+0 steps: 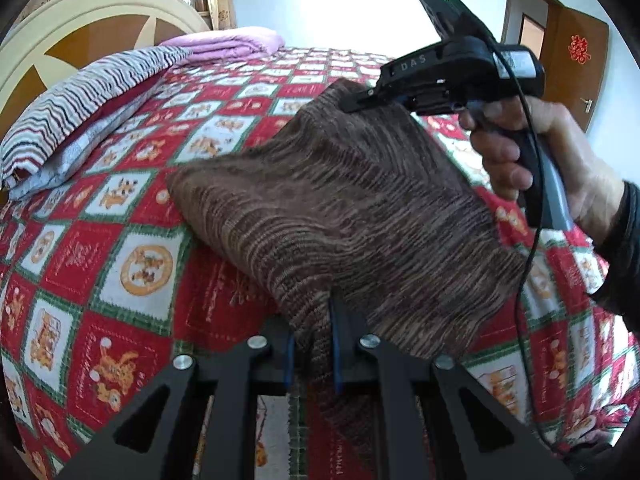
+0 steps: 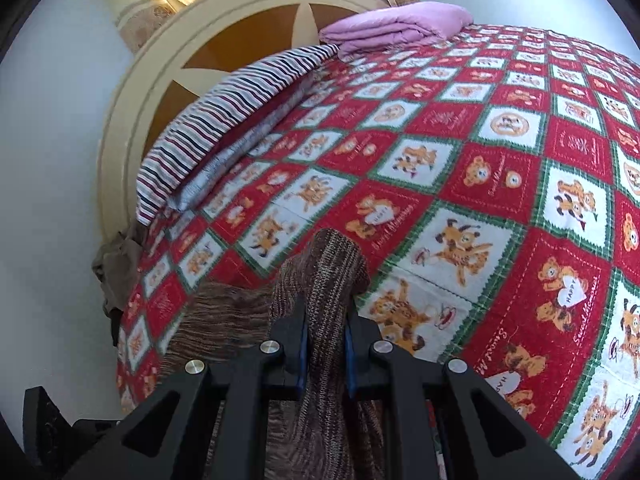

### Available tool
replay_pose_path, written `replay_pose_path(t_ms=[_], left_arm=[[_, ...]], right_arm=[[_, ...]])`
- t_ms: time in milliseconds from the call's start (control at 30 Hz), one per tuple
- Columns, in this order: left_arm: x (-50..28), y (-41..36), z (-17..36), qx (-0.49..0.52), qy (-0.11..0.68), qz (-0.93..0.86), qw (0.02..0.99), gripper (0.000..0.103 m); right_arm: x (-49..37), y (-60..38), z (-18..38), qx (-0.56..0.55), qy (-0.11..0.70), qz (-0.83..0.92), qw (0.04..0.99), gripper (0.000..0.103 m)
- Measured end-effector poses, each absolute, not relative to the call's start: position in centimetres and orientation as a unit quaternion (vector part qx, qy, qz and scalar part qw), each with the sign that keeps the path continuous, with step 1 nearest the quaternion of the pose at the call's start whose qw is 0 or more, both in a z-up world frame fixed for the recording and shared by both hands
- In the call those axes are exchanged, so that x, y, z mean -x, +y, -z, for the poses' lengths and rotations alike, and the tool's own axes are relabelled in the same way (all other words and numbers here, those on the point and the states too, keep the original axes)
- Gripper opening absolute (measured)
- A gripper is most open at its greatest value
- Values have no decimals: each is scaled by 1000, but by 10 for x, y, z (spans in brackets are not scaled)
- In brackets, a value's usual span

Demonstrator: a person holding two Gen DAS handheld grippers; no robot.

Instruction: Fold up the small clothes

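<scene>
A brown knitted garment (image 1: 340, 216) is hanging stretched between the two grippers above the bed, its far corner drooping onto the patterned bedspread (image 1: 120, 264). The left gripper (image 1: 314, 344) is pinching the near edge with jaws closed on the knit. The right gripper (image 2: 325, 344) is clamping another bunched edge. A person's hand (image 1: 560, 168) is gripping its handle. A striped pillow (image 2: 224, 120) and a folded pink blanket (image 2: 396, 26) are lying by the headboard (image 2: 208, 52).

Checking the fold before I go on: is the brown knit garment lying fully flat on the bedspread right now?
No: the brown knit garment is lifted off the bedspread, clamped by the left gripper and the right gripper.
</scene>
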State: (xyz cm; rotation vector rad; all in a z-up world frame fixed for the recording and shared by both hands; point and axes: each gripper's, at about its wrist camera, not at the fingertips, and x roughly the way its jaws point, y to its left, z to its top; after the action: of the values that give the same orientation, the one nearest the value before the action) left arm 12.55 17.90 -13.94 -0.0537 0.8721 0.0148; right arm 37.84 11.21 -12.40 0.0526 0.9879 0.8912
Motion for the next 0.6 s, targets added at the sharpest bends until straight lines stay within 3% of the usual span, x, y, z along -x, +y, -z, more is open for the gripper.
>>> replay_pose_path(t_ms=[167,333,500,600], left_arm=[[-125,176,154,23,430,-18,902,18],[-117,174,156,-1,416,-47,908,43],[-112,174,129,-7,374,-74,924,46],[-120,178,111,-11,346,-94,933,64]], right_arm=[[-390,112,139,-24,477,-404,780,14],[-397,127,151,14,487,-388,782,14],[-404,132,162,27,490,-379,785,14],[-405,133,165,35,488,-372,789,14]])
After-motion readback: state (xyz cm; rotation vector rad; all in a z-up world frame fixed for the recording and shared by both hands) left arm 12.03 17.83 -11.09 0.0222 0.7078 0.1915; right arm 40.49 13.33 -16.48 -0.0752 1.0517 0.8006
